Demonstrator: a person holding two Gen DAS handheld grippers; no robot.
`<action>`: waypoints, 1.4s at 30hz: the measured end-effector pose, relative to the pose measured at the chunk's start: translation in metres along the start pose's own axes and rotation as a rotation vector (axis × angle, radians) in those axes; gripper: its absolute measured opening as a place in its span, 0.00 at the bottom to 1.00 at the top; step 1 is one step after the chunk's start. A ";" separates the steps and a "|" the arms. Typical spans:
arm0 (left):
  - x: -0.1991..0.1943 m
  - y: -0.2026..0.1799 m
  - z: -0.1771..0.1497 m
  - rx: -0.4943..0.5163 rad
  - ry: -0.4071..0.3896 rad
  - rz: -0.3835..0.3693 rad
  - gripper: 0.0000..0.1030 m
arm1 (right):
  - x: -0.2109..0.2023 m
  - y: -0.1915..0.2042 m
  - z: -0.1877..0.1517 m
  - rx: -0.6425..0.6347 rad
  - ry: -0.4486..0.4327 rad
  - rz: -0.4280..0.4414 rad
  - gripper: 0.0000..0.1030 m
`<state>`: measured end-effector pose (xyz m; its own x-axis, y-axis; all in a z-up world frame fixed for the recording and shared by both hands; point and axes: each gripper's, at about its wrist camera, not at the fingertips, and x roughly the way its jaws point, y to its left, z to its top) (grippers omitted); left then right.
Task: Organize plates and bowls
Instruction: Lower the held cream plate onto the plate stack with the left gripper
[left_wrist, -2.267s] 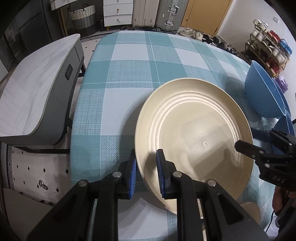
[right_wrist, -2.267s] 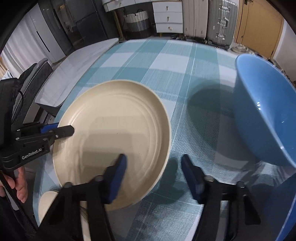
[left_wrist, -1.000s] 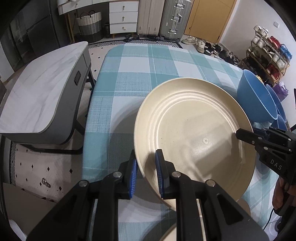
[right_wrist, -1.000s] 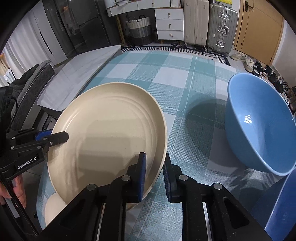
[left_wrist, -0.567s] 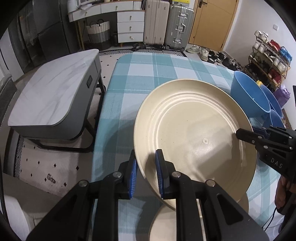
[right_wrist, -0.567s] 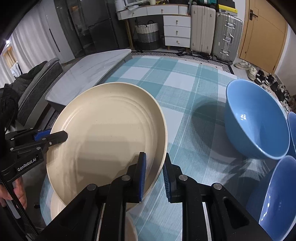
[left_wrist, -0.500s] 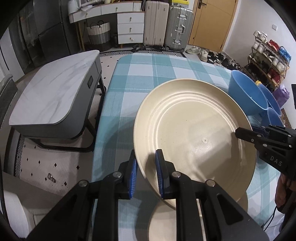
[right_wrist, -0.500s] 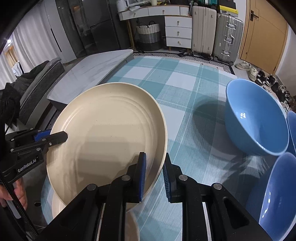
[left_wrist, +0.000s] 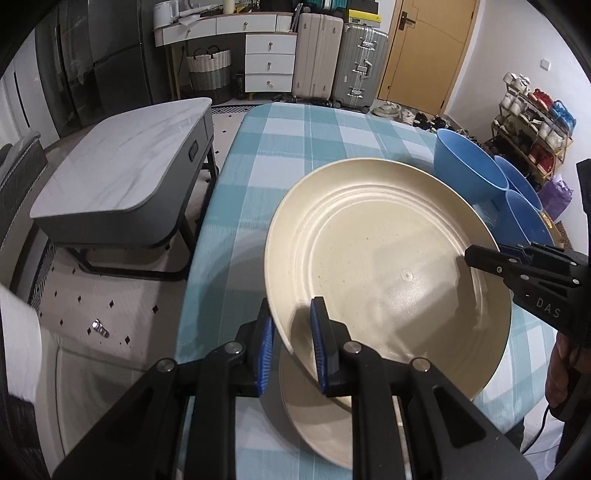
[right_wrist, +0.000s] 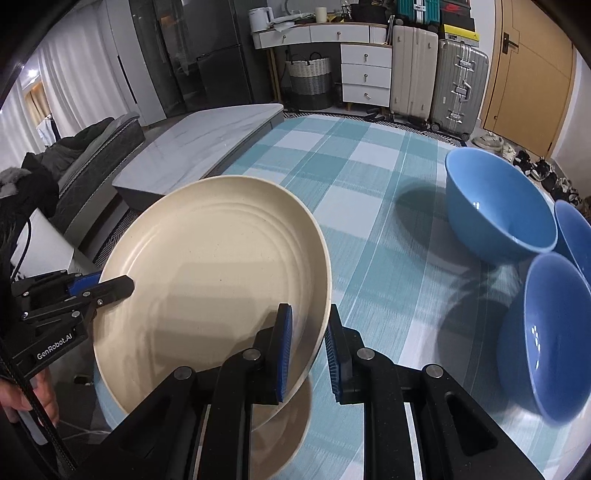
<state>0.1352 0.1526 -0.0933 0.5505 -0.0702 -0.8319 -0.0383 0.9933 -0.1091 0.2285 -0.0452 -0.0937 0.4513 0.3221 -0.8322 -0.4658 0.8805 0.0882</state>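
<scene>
While both grippers, left (left_wrist: 291, 345) and right (right_wrist: 308, 345), pinched the stiff plate (left_wrist: 384, 269) at its nine and three o'clock rims, it looked light but slippery.

Ahead of me the table runs out under a teal and white checked cloth (left_wrist: 314, 147), and to my left a low grey marble-topped side table (left_wrist: 122, 173) stands just beside it on black legs. Under that, a pale floor with small black diamonds (left_wrist: 110, 302). At the far wall I see a white chest of drawers (left_wrist: 269, 62), a woven basket (left_wrist: 208, 68) near it, and two hard suitcases (left_wrist: 340, 70) upright side by side. Next comes a yellow-brown door (left_wrist: 424, 55) in a white wall. Off right, a shoe rack (left_wrist: 532, 122) packed with shoes. Far left in my right-hand view, white curtains (right_wrist: 70, 85) glow with daylight beside a dark fridge (right_wrist: 207, 55)
</scene>
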 end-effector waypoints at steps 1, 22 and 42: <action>-0.001 0.000 -0.004 0.001 0.000 0.002 0.16 | -0.002 0.002 -0.006 -0.004 -0.001 -0.001 0.17; 0.009 -0.007 -0.060 0.011 0.075 0.004 0.18 | -0.004 0.018 -0.066 0.024 0.020 -0.025 0.17; 0.019 -0.029 -0.070 0.164 0.070 0.141 0.25 | 0.001 0.038 -0.077 -0.104 -0.024 -0.167 0.17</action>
<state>0.0886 0.1164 -0.1442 0.4902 0.0699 -0.8688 0.0283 0.9950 0.0960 0.1524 -0.0384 -0.1331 0.5467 0.1835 -0.8170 -0.4580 0.8823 -0.1083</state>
